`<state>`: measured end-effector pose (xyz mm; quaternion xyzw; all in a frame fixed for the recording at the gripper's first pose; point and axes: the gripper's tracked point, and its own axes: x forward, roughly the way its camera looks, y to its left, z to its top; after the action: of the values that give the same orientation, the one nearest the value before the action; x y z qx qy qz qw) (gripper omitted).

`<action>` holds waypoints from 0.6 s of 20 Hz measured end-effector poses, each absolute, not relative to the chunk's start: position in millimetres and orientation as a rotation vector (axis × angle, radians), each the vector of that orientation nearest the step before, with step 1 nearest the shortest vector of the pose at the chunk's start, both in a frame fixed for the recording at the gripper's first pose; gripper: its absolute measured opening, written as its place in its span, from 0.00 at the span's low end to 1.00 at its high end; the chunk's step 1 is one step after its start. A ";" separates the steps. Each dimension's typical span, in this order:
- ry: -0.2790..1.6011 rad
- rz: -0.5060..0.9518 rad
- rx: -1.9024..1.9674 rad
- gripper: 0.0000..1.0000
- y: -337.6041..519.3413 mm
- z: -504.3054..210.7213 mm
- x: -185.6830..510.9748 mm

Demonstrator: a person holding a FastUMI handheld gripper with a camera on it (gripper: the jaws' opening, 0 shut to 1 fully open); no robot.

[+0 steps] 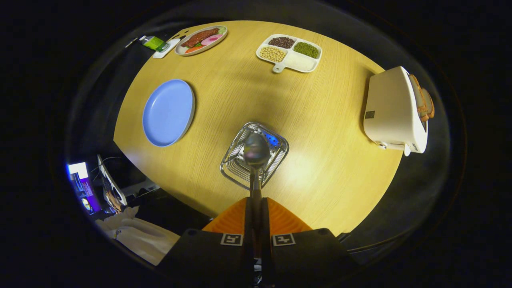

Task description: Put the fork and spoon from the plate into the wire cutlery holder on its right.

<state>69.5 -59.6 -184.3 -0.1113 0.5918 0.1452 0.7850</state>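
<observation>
My gripper (256,206) is shut on the handle of a metal spoon (256,151). The spoon points forward with its bowl hanging over the mouth of the wire cutlery holder (240,160), which I see from above on the wooden table (320,120). Something blue shows inside the holder, beside the spoon's bowl. A blue plate (168,112) lies to the left of the holder with nothing on it. I cannot make out a fork.
A white toaster (394,110) with bread slices stands to the right. A white divided tray of beans (290,52) and a plate of food (201,39) sit at the far side. The table's near edge runs just below the holder, with cloth and clutter (120,224) beyond it on the left.
</observation>
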 end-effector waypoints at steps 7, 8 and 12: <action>1.179 0.305 -0.182 0.80 -59.3 -174.4 71.5; 1.164 0.303 -0.162 0.83 -58.1 -171.7 71.4; 1.085 0.285 -0.089 0.99 -58.0 -160.3 71.7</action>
<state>71.7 -58.0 -160.3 -0.0422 0.5141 0.1350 0.8460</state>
